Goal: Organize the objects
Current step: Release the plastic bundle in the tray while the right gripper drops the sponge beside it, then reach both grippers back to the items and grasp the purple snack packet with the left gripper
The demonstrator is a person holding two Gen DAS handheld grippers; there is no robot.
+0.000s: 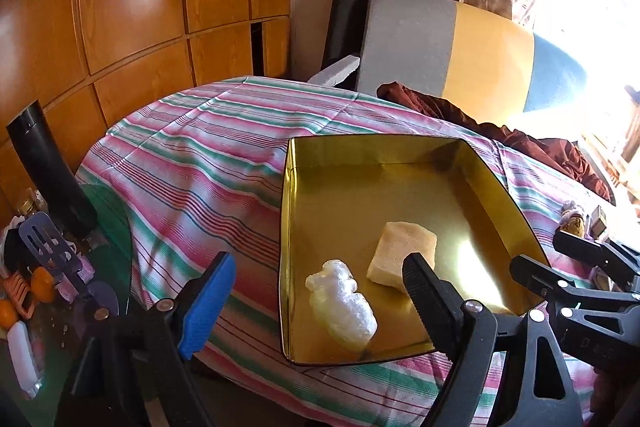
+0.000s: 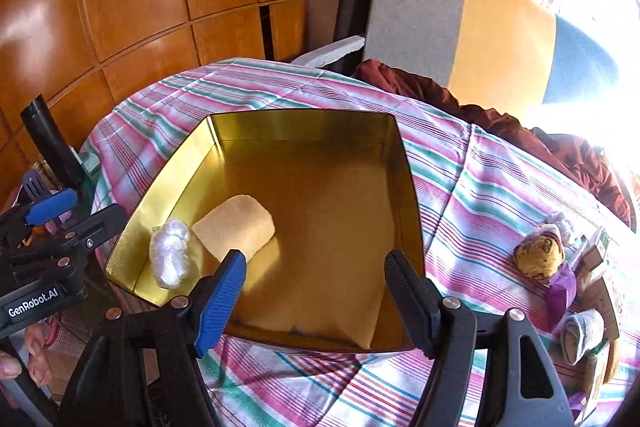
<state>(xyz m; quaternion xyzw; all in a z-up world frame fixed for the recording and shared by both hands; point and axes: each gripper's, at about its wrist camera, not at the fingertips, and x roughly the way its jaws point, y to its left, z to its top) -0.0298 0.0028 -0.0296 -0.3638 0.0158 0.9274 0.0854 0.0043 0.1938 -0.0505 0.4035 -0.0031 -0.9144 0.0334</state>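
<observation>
A gold tin (image 2: 404,187) sits open-topped near the front edge of the striped tablecloth (image 2: 480,195), serving as the collecting bin. Inside, by its left wall, lie a yellow sponge (image 2: 236,227) and a white plastic wad (image 2: 170,253), just beside each other. The right gripper (image 2: 316,291) hovers over the tin's near rim, jaws apart and empty (likely just after a drop). The left gripper (image 1: 320,291) is likewise open, holding nothing. More clutter, including a knitted toy (image 2: 538,255), waits near the cloth's right edge.

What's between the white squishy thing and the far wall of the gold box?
Only the yellow sponge beside the white wad, then bare tin floor, clearest in the right wrist view.
</observation>
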